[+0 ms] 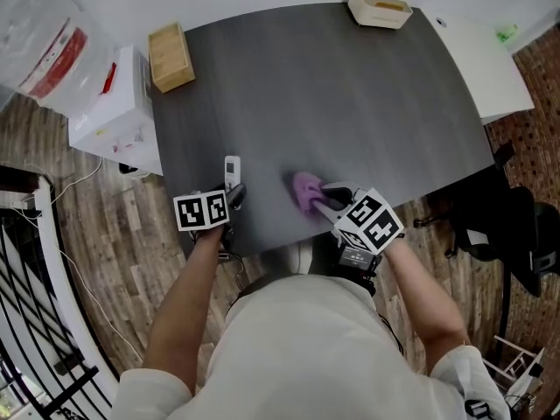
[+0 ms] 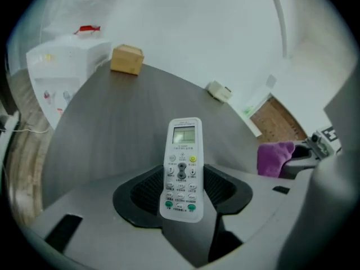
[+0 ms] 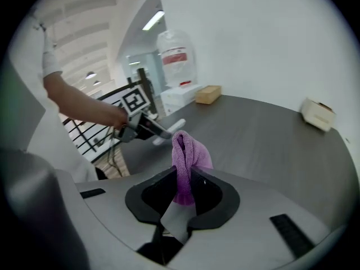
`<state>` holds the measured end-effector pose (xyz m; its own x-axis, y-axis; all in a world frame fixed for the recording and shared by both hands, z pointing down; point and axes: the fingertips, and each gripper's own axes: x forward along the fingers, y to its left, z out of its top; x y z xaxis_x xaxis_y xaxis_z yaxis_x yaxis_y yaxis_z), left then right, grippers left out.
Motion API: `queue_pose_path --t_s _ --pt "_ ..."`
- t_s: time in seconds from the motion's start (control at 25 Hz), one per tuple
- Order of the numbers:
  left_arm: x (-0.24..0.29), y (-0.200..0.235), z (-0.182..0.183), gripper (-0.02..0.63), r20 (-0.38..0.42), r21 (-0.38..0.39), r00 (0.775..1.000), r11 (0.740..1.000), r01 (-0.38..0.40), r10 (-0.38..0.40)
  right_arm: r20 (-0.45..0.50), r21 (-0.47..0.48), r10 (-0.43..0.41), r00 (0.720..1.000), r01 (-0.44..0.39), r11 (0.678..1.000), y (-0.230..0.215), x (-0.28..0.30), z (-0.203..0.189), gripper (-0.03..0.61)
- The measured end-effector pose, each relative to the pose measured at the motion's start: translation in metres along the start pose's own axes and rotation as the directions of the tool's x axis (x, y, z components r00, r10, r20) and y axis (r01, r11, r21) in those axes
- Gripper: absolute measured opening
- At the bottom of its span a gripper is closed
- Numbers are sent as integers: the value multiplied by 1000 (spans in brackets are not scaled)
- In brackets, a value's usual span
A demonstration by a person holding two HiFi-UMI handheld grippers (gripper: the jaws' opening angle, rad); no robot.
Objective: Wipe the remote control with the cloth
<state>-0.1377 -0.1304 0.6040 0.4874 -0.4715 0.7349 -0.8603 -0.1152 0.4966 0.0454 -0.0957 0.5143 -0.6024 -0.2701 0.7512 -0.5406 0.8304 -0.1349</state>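
Squeezing the remote control [image 2: 183,170] by its bottom end, the left gripper [image 1: 233,192] holds it over the near edge of the table [image 1: 350,103]. The right gripper [image 1: 322,201] pinches the purple cloth [image 1: 305,190] over that same edge. Rubbing too hard could knock the remote control loose.

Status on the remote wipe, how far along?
Done: both pickups. The left gripper is shut on the remote control, and the right gripper is shut on the purple cloth.
In hand: bringing the two together; they are apart.
Left: the wiping itself; the cloth does not touch the remote yet.
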Motion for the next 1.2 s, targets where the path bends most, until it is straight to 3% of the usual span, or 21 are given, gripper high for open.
queue_pose_path --t_s 0.16,0.4,0.88,1.2 --pt "-3 29 -6 219 -40 5 986 987 -162 162 8 161 -134 991 131 978 -44 -13 -15 72" --pt "3 39 -16 219 -84 -38 966 968 -250 246 11 211 -143 990 138 968 -47 -10 -23 72" --pt "4 18 -30 219 -76 -106 991 987 -120 112 4 187 -125 992 122 975 -41 2 -19 72" --pt "7 10 -33 219 -74 -69 993 992 -102 97 -6 170 -130 991 129 977 -39 -4 -25 72"
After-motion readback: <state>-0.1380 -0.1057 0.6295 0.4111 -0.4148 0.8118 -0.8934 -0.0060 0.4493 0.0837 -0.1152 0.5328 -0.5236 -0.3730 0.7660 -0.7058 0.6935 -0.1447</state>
